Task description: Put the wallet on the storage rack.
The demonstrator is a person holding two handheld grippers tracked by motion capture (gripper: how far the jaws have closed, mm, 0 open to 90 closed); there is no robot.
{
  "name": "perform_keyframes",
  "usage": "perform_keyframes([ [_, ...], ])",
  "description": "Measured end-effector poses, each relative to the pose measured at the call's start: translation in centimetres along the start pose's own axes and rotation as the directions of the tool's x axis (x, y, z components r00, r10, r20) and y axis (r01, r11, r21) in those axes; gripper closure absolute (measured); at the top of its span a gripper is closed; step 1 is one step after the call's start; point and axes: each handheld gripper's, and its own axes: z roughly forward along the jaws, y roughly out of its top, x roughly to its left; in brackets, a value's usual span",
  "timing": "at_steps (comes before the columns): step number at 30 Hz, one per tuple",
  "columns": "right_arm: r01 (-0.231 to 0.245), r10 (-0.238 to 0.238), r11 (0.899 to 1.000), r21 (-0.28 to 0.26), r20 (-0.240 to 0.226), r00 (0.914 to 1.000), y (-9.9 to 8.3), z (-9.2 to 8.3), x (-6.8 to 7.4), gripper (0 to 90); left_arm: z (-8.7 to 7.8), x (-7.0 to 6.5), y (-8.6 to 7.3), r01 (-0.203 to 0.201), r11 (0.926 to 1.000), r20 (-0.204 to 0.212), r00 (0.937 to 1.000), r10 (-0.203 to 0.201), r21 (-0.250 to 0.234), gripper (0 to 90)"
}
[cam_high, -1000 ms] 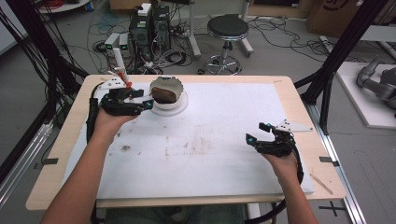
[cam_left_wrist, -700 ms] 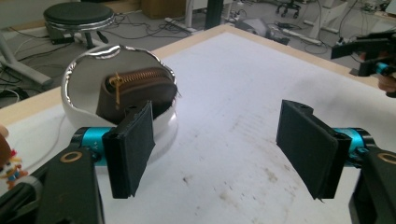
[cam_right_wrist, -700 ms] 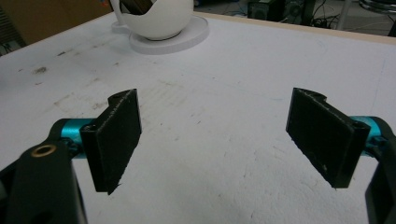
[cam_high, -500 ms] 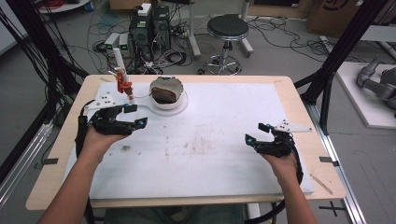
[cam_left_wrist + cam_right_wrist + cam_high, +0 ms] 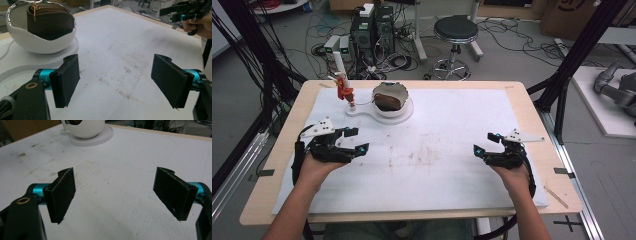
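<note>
While both hands rest low on the surface, each pair of tongs stands spread wide with nothing between its jaws. The left tongs sit over the near left part of the white sheet that covers the wooden top; the right tongs sit over the near right part, well apart from them. In the left gripper view the left tongs show flat, black, rectangular pads with a rough, foam-like face, mounted on teal metal pegs; the right gripper view shows the same build on the right tongs, whose pad edges look a little frayed.

The white sheet is matte and smudged with brownish stains near its middle. At its far left stands a glossy white bowl, rounded like an eggshell with an uneven rim, seated on a flat white round base that runs out to one side in a tongue shape. Inside the bowl lies a brown pouch of leather-like material with a brass-coloured zip and a small dangling pull. Just beside the bowl, on the tongue of the base, a thin white post carries a small red and orange figure, too small to make out.

No writing or label can be read on anything.
</note>
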Motion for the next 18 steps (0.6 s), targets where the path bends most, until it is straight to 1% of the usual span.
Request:
perform_keyframes([
  [6,0.003,-0.003,1.000,0.003,-0.003,1.0000,-0.1,0.1,0.0,18.3,0.1,-0.2,-1.0,0.000,1.0000,-0.012,0.9999,0.000,0.005,22.3],
  [9,0.003,-0.003,1.000,0.003,-0.005,1.0000,-0.2,0.1,0.0,18.3,0.1,0.0,-1.5,0.002,1.0000,-0.019,0.9998,-0.002,0.006,21.7],
  [10,-0.001,0.001,1.000,0.005,-0.004,1.0000,-0.2,0.1,0.1,18.3,0.1,0.0,-1.7,0.014,0.9999,-0.024,0.9996,-0.014,0.007,21.7],
  [14,-0.005,0.005,1.000,0.000,-0.006,1.0000,-0.3,0.2,0.1,18.3,0.0,0.3,-2.7,0.041,0.9991,-0.038,0.9985,-0.040,0.008,21.5],
  [18,-0.004,0.004,1.000,0.008,-0.009,1.0000,-0.3,0.3,0.2,18.3,0.1,0.5,-3.1,0.044,0.9988,-0.053,0.9977,-0.042,0.022,21.2],
])
